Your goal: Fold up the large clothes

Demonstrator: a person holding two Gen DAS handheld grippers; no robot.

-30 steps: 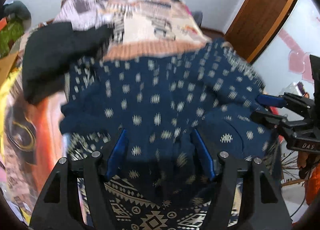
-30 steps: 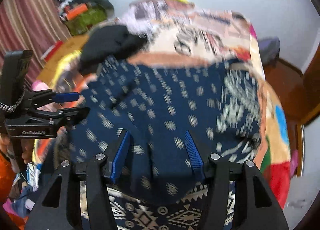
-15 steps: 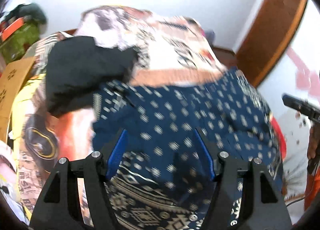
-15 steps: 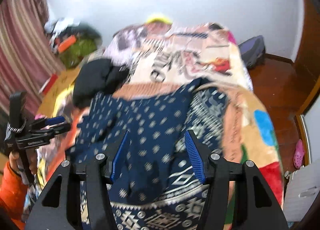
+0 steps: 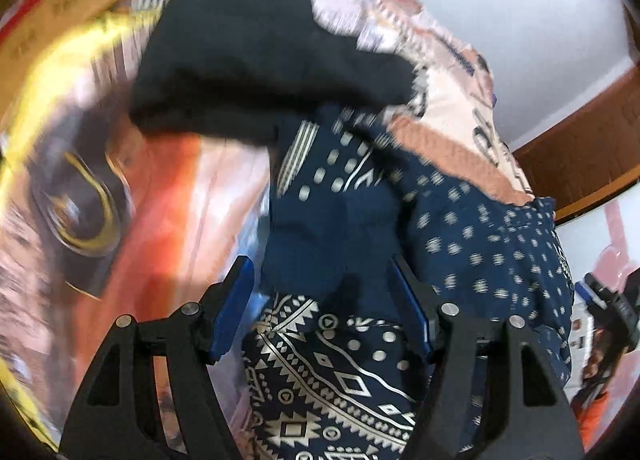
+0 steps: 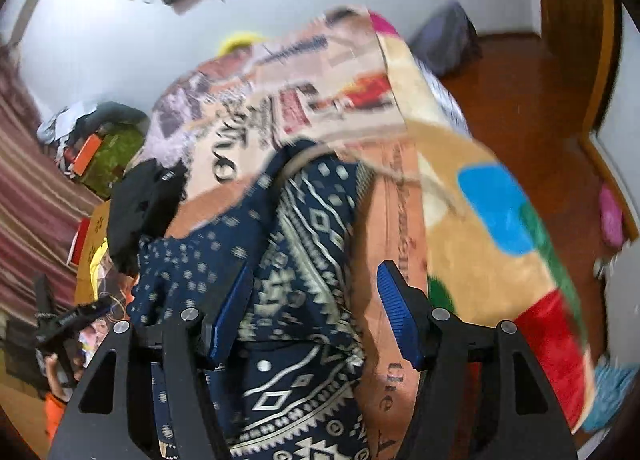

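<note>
A large navy garment (image 5: 472, 228) with white dots and a geometric border lies spread on the bed. My left gripper (image 5: 324, 310) hangs open over its left side, near a black garment (image 5: 256, 60); navy cloth lies under the jaws, and the pads do not press on it. My right gripper (image 6: 316, 314) is over the garment's (image 6: 296, 260) right edge. Its jaws are opening, with cloth below the left pad and bare bedspread below the right one. Each view shows the other gripper at its edge: the right gripper (image 5: 608, 308), the left gripper (image 6: 68, 320).
A colourful printed bedspread (image 6: 472, 188) covers the bed and drops off at the right. The black garment (image 6: 140, 204) lies at the far left. A cardboard box (image 5: 68, 8), a wooden floor (image 6: 532, 100) and a door frame (image 5: 580, 156) surround the bed.
The left gripper slid left towards the black garment and rolled. The right gripper slid right to the garment's right edge, rolled, and its jaws stand a little wider.
</note>
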